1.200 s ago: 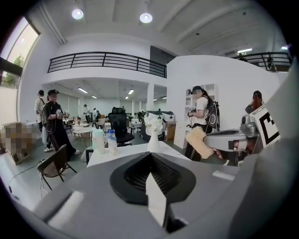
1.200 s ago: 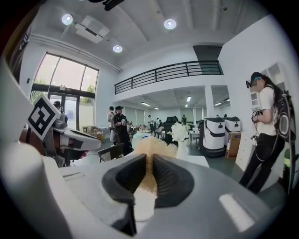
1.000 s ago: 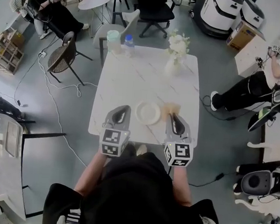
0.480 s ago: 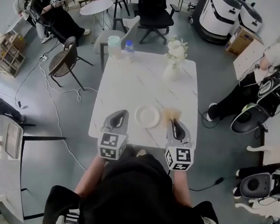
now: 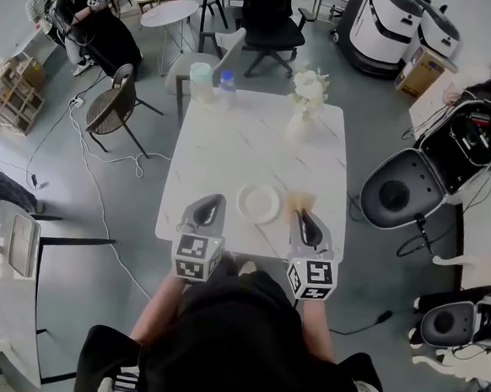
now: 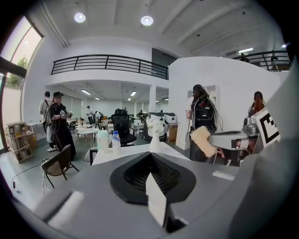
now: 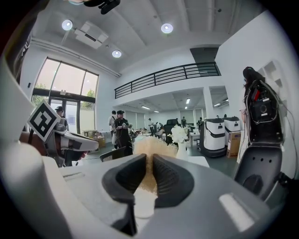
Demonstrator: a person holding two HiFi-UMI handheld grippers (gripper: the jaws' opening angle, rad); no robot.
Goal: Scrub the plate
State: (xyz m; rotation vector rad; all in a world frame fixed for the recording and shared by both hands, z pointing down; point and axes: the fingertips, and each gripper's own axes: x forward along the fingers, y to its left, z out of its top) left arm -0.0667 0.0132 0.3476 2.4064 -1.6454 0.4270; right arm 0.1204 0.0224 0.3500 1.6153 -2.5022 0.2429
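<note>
A round white plate (image 5: 258,202) lies near the front edge of the white marble table (image 5: 250,140). My right gripper (image 5: 305,214) hovers just to the right of it, shut on a tan fibrous scrubber (image 5: 299,200) that sticks out past the jaws; it also fills the middle of the right gripper view as a scrubber (image 7: 152,145) between the right gripper (image 7: 149,163) pads. My left gripper (image 5: 213,204) sits left of the plate with its jaws together and nothing in them. In the left gripper view the left gripper (image 6: 150,161) hides the plate, and the scrubber (image 6: 203,141) shows at right.
At the table's far end stand a white vase of flowers (image 5: 308,99), a pale cup (image 5: 199,71) and a water bottle (image 5: 227,80). Chairs (image 5: 113,100) stand left and behind. A large open black case (image 5: 416,179) and white machines (image 5: 386,24) are to the right. People stand at the back left.
Both grippers, the plate and the scrubber stay where they were. To the right of the table the seated person has gone from that spot and an open black case now shows there.
</note>
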